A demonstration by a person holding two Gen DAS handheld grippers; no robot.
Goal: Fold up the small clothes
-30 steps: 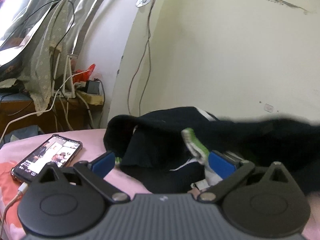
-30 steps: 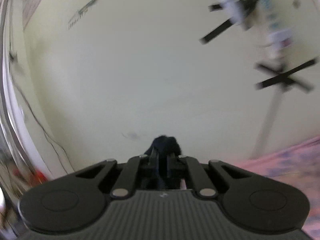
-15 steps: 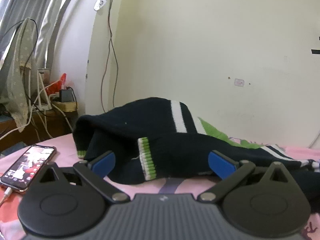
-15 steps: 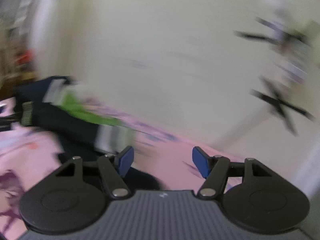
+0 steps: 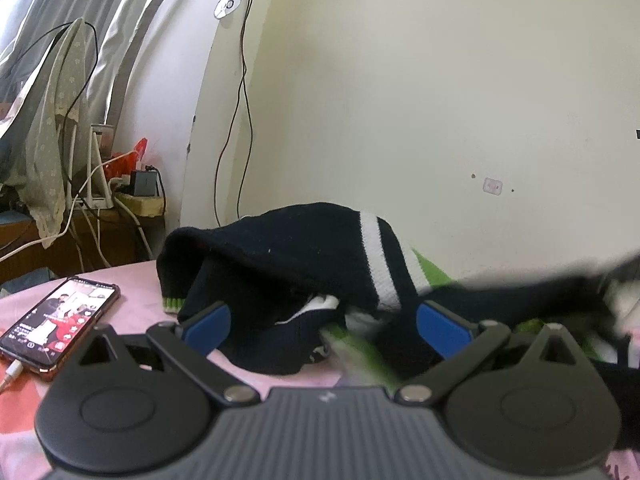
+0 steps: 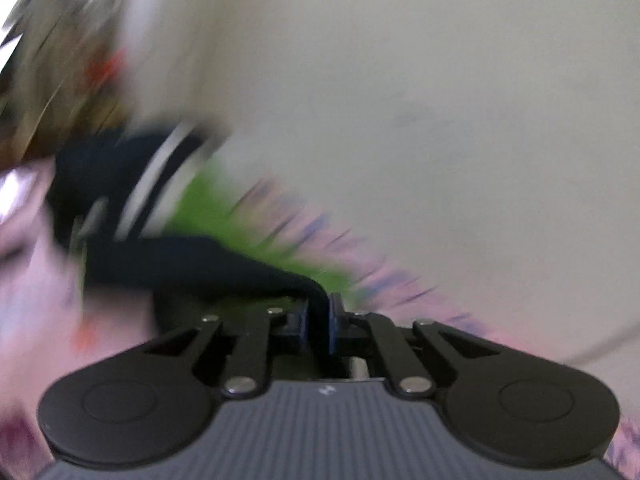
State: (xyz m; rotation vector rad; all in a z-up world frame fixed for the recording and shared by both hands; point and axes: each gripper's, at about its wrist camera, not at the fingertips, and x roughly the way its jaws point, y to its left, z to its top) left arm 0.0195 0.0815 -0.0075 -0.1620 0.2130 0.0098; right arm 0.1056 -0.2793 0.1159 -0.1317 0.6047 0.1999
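A small dark navy knit sweater (image 5: 288, 256) with white stripes and green trim lies bunched on the pink bed. My left gripper (image 5: 322, 322) is open, its blue pads (image 5: 208, 326) on either side of the near folds of the sweater, holding nothing. In the blurred right wrist view the same sweater (image 6: 132, 196) stretches from the left towards my right gripper (image 6: 318, 320), which is shut on a dark navy part of it and pulls it taut.
A phone (image 5: 60, 320) with a lit screen and cable lies on the pink bedsheet (image 5: 132, 280) at the left. A side table (image 5: 80, 232) with cables and a charger stands at the far left. A cream wall (image 5: 440, 100) is close behind the sweater.
My right gripper was open half a second ago and has now shut on the sweater and is moving fast. The sweater's right part has lifted and blurred in the left wrist view.
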